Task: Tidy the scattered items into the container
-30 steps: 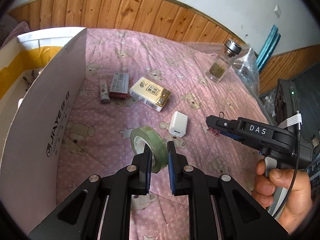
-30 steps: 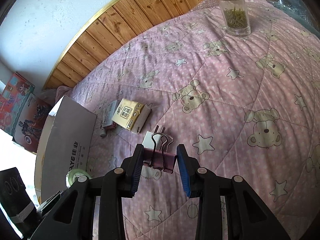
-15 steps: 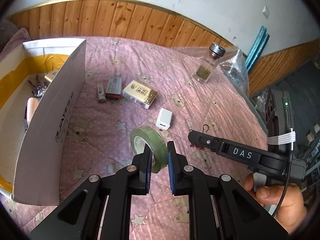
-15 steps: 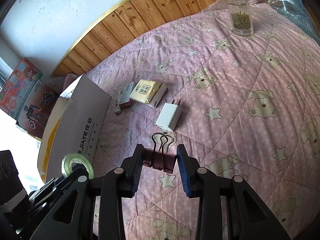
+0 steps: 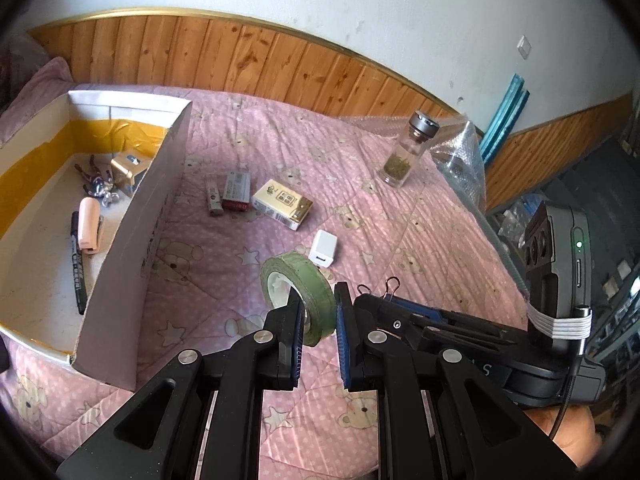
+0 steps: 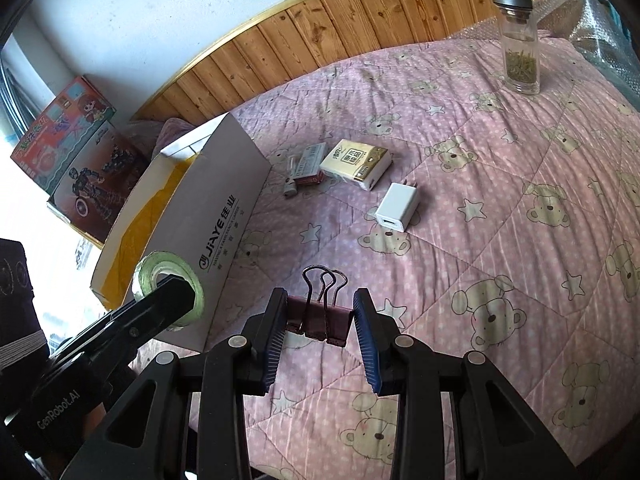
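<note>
My left gripper (image 5: 318, 312) is shut on a green tape roll (image 5: 298, 292) and holds it above the pink quilt, right of the open cardboard box (image 5: 132, 240). The roll also shows in the right wrist view (image 6: 168, 280). My right gripper (image 6: 320, 320) is shut on a maroon binder clip (image 6: 320, 320) held above the quilt; its wire handles show in the left wrist view (image 5: 390, 286). On the quilt lie a white charger (image 5: 323, 254), a cream carton (image 5: 282, 204), a red-and-white pack (image 5: 236, 192) and a small grey item (image 5: 214, 200).
The box holds a black marker (image 5: 78, 256), a pink item (image 5: 89, 226), a gold box (image 5: 128, 168) and clips. A glass jar (image 5: 404, 152) stands at the back right by bubble wrap (image 5: 460, 160). Toy boxes (image 6: 72, 160) sit beyond the container.
Both grippers have risen and drawn back with their loads; more of the box's inside shows. The right gripper now sits close beside my left one.
</note>
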Demonstrator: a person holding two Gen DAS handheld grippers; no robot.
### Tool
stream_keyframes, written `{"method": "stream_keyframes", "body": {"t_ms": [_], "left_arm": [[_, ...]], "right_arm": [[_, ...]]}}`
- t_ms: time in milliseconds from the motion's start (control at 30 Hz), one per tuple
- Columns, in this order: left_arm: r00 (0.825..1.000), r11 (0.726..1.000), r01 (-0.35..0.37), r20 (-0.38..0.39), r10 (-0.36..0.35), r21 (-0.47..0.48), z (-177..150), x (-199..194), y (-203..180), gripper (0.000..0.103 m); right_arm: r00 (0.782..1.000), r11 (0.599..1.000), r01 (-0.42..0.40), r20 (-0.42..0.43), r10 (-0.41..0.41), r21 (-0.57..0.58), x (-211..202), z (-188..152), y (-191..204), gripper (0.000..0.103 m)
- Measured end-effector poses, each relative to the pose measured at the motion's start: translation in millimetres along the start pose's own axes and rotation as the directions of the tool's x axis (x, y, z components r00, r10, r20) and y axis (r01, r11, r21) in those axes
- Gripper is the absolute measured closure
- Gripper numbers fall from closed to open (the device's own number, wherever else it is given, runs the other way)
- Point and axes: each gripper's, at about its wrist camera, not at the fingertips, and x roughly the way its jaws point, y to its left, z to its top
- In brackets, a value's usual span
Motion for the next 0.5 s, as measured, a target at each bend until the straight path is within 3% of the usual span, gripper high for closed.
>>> {"method": "stream_keyframes", "body": {"t_ms": [500], "left_arm": [[0.998,0.999,0.031,0.05,-0.029,-0.037,4.6,-26.1,11.5,0.089]], "right_arm": [[0.999,0.996,-0.03,0.016,0.032,-0.087,-15.8,1.7,38.4,0.068]]}}
